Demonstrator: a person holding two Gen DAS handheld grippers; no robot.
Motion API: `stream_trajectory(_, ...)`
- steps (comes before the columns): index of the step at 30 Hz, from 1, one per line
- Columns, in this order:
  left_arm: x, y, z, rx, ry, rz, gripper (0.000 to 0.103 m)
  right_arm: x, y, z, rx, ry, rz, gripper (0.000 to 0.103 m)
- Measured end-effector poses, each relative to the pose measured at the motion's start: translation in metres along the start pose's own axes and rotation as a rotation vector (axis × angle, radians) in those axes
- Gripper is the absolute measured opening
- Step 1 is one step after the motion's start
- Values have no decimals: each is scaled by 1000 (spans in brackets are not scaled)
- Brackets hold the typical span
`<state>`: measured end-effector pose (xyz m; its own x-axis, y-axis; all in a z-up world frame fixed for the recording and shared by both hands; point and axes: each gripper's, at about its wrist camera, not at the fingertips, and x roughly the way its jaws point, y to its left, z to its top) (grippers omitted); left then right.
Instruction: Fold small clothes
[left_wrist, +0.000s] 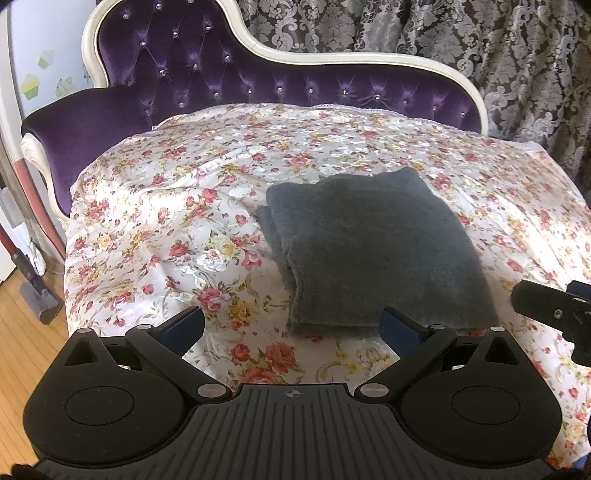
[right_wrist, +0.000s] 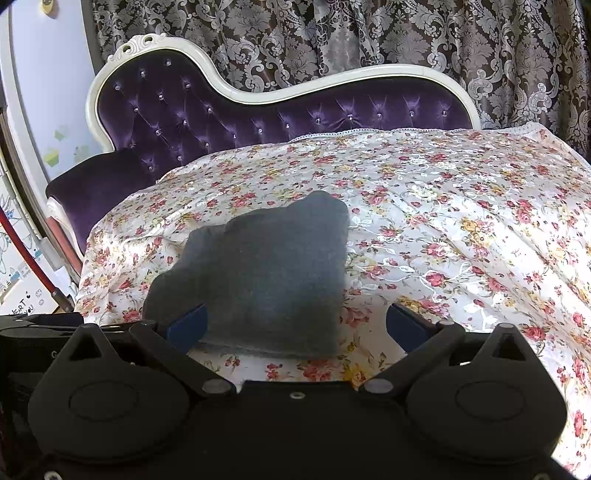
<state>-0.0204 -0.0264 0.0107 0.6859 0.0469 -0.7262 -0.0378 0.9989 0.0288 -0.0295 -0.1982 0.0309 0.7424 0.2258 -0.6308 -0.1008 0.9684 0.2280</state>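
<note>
Closest in, both tools are just hanging above the front edge of the spread. The left hand-held gripper (left_wrist: 291, 326) has its jaws spread wide with nothing between them, and the right hand-held gripper (right_wrist: 295, 326) is the same: wide apart, holding nothing. In the left wrist view you can also catch a bit of the right one poking in at the far right.

Just past the fingertips sits the dark grey fuzzy folded garment (left_wrist: 369, 247), lying flat on the white satin bedspread with red and yellow roses (left_wrist: 166, 229). It's a squarish bundle with a few layers stacked up; the left edge shows the layers stepping out a little, so it's not perfectly lined up. From the right wrist view its near edge lies between the two blue finger pads, though nothing is touching it as far as I can tell.

My read: the folding on this piece looks basically done, and both tools are clear of it. Next move is probably either tidying that uneven left edge or picking the bundle up to set it aside, which would need both jaws to come down low and pinch through all the layers.

Further back is the purple tufted velvet headboard with a cream frame (left_wrist: 258, 85), then the brown and silver damask curtain (left_wrist: 480, 44).
</note>
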Motion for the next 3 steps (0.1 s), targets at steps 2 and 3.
stream_trajectory(2, 0, -1, -1, 2, -6, 6, 102, 0, 0, 0, -1, 1, 1, 102)
stream_trajectory(3, 0, 0, -1, 3, -6, 5, 102, 0, 0, 0, -1, 2, 0, 102)
